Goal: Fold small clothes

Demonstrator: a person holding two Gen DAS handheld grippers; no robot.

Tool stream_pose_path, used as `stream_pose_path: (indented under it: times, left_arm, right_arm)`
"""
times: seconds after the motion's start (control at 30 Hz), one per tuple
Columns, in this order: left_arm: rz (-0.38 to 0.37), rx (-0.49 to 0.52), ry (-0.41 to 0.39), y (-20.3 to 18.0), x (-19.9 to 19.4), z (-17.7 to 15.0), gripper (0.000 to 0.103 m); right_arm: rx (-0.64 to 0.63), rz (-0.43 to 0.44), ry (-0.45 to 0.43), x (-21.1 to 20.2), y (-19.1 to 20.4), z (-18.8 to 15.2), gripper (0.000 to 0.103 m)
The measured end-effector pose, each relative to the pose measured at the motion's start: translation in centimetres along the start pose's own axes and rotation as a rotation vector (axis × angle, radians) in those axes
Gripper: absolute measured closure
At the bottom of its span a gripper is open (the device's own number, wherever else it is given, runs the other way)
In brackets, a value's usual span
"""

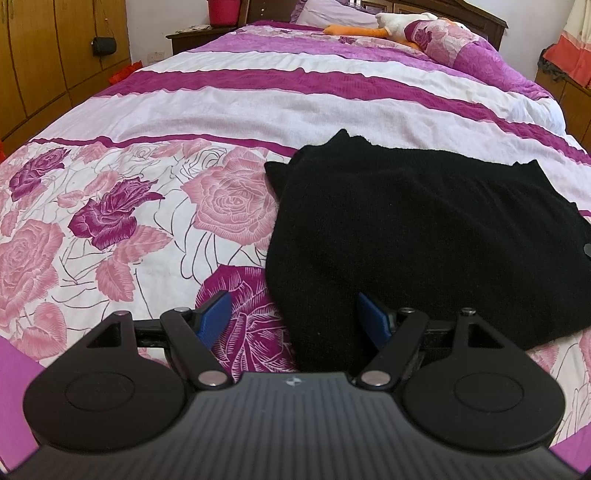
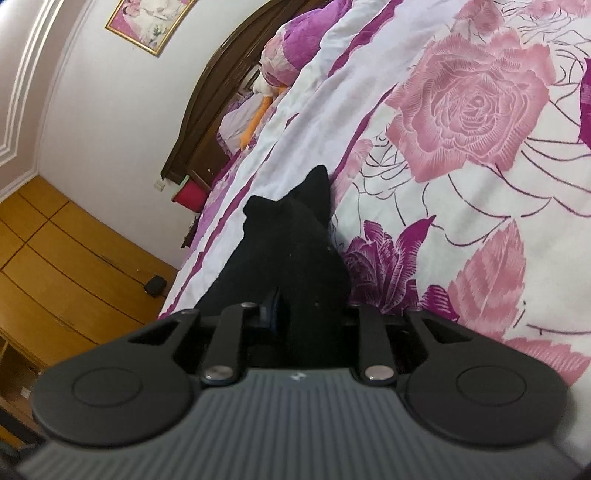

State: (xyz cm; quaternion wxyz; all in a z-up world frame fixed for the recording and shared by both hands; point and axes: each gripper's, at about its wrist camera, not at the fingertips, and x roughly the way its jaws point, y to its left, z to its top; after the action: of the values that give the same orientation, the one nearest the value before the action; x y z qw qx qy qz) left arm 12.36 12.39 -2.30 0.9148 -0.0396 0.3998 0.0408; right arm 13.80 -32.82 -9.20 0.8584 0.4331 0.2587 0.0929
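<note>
A: Left wrist cam?
B: Sits behind its blue fingers (image 1: 216, 314), tipped down over the bed (image 1: 229, 110), looking lengthwise twd the headboard (image 1: 443, 11). Horizon level, black garment (image 1: 424, 229) close, just ahead.
A: Right wrist cam?
B: Rolled hard sideways, so bed (image 2: 461, 147) fills the right, wall & wardrobe (image 2: 66, 258) the left. Very near; garment (image 2: 291, 251) bunches right at the lens.
A: Overlap?
B: Both catch garment, rose bedspread, headboard (image 2: 207, 122), plush toy (image 1: 402, 22) (image 2: 264, 92).
</note>
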Motion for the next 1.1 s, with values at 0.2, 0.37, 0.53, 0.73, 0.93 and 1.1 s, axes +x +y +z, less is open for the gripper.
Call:
stream_pose_path:
  times: [0.2,0.37,0.53,0.73,0.93,1.1]
  left_arm:
    - [0.002,-0.001,0.003,0.0,0.0,0.0,0.024]
    - [0.0,-0.001,0.006,0.0,-0.1,0.0,0.024]
    - [-0.005,-0.025,-0.007,0.3,-0.8,0.2,0.024]
    - [-0.005,-0.038,-0.018,0.7,-1.7,0.4,0.024]
    - [-0.014,-0.043,-0.043,1.1,-2.8,0.5,0.024]
    - [-0.013,-0.047,-0.055,1.5,-3.6,0.4,0.024]
  right_arm:
    - [0.053,0.002,-0.067,0.1,0.1,0.1,0.077]
    - [0.003,-0.027,-0.086,0.9,1.4,0.0,0.079]
    - [-0.039,-0.029,-0.084,0.9,2.4,0.5,0.089]
    - [-0.076,0.009,-0.075,0.4,4.4,1.4,0.09]
    - [-0.13,0.034,-0.078,0.3,7.1,1.8,0.09]
    - [-0.143,0.094,-0.051,0.9,9.4,1.9,0.09]
